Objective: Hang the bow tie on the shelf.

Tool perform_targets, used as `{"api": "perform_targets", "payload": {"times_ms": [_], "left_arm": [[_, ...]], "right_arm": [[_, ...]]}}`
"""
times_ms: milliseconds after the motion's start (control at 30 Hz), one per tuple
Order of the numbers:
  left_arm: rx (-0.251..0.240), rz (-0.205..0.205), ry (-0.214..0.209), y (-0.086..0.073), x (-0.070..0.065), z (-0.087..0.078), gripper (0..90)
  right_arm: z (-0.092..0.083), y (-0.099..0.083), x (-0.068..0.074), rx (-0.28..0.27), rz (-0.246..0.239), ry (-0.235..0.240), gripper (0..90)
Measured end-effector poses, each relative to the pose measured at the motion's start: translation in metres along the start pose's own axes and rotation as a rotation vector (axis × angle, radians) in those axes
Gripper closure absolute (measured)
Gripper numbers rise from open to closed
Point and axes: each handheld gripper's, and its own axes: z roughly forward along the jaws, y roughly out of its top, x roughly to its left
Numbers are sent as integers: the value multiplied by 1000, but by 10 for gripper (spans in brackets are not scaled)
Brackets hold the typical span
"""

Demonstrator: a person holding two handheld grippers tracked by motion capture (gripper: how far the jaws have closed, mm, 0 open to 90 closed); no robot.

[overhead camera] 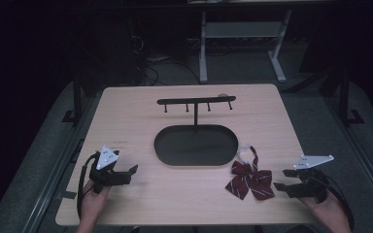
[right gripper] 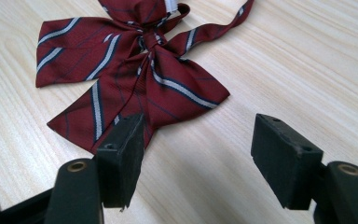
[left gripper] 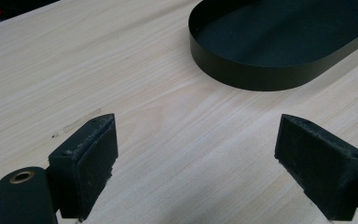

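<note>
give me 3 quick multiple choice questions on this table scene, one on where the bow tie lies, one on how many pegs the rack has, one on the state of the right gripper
1. Where does the bow tie lie?
A. in the tray
B. on the table, right of the tray
C. hung on the rack

2. How many pegs hang from the rack?
A. two
B. four
C. six

3. How is the right gripper?
A. open, holding nothing
B. shut on the bow tie
C. shut on the rack

Answers:
1 B: it lies flat on the wood beside the black oval tray.
2 B: four short pegs show under the bar.
3 A: its jaws stand wide apart with bare table between them.
</note>
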Motion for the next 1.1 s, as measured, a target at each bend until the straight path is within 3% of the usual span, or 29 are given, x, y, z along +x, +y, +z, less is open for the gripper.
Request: {"api": "perform_targets", "payload": {"times_ms": [300,633,833,1100], "left_arm": [[-5,-6,-9,-1,-1,0,131],[-8,2,-4,-1,0,-2,131],[-12,3,1,-1,-1,-3,131],[-14,-8,10,-1,1,-4,131]], "right_arm": [[-2,1,-1,-4,29,4,327],[-9,16,3,-29,37,9,314],[-15,30,1,-39,27,11,311],[-13,53,-1,-7,-5,26,283]]}}
